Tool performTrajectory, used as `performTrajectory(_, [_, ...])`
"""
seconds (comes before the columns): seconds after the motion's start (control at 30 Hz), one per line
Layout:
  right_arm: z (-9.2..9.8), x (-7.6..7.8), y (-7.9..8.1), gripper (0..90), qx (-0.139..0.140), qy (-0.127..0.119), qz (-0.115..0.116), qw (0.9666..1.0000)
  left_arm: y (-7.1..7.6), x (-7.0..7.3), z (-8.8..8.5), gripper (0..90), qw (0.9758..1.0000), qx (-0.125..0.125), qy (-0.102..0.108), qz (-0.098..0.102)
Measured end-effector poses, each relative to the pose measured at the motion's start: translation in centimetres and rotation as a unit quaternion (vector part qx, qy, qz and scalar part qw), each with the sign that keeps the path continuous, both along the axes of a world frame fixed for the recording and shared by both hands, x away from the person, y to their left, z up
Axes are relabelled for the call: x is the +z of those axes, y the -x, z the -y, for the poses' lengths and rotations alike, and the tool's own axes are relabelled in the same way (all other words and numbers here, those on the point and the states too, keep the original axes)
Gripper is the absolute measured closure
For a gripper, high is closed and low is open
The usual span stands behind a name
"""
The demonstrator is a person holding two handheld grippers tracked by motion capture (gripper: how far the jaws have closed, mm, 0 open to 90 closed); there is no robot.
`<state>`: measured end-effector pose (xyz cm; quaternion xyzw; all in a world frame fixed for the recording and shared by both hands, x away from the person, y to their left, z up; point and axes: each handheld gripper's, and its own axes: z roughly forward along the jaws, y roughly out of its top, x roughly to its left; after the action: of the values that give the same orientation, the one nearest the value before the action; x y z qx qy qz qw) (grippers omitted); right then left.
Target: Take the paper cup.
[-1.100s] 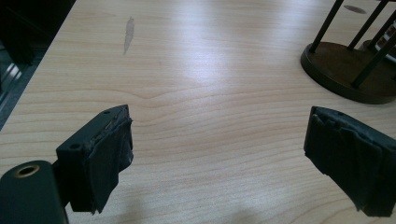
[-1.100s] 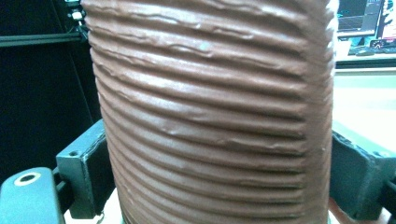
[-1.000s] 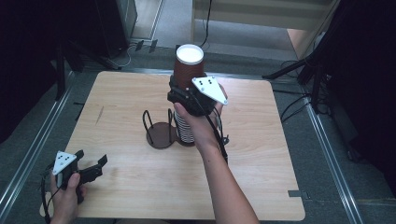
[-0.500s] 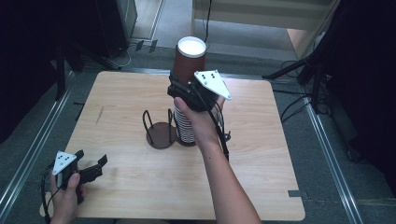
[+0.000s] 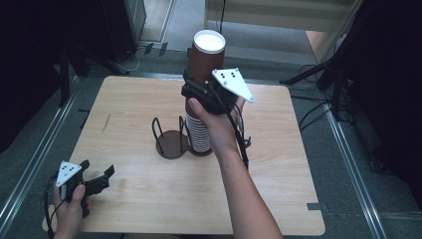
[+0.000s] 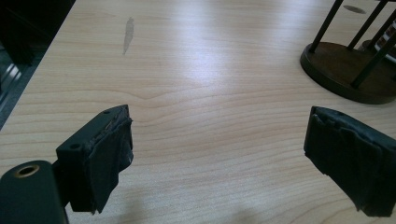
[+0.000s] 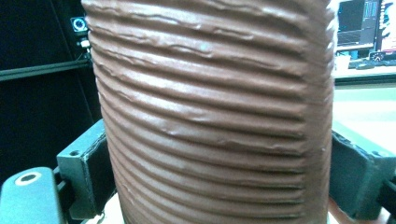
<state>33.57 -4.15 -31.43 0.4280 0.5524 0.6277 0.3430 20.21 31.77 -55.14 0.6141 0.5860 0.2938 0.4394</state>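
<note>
High view, cup (image 5: 206,57): upright, pinched by right gripper (image 5: 201,92), directly above stack (image 5: 199,132).
Left gripper (image 5: 102,179): spread, empty, near-left, well apart.

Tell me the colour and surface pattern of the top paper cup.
Brown ribbed paper cup, white inside; right gripper view.
</note>
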Motion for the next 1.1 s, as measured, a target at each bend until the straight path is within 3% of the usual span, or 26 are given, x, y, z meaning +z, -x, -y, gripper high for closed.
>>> performTrajectory(0.2, [0.9, 0.3, 0.0, 10.7, -0.004, -0.012, -0.005, 0.9999, 0.0, 0.0, 0.0, 8.5, 1.0000, 0.000, -0.001, 0.000])
performTrajectory(1.1, [5.2, 0.5, 0.2, 10.7, -0.036, -0.019, -0.008, 0.9991, 0.0, 0.0, 0.0, 8.5, 1.0000, 0.001, 0.001, 0.000])
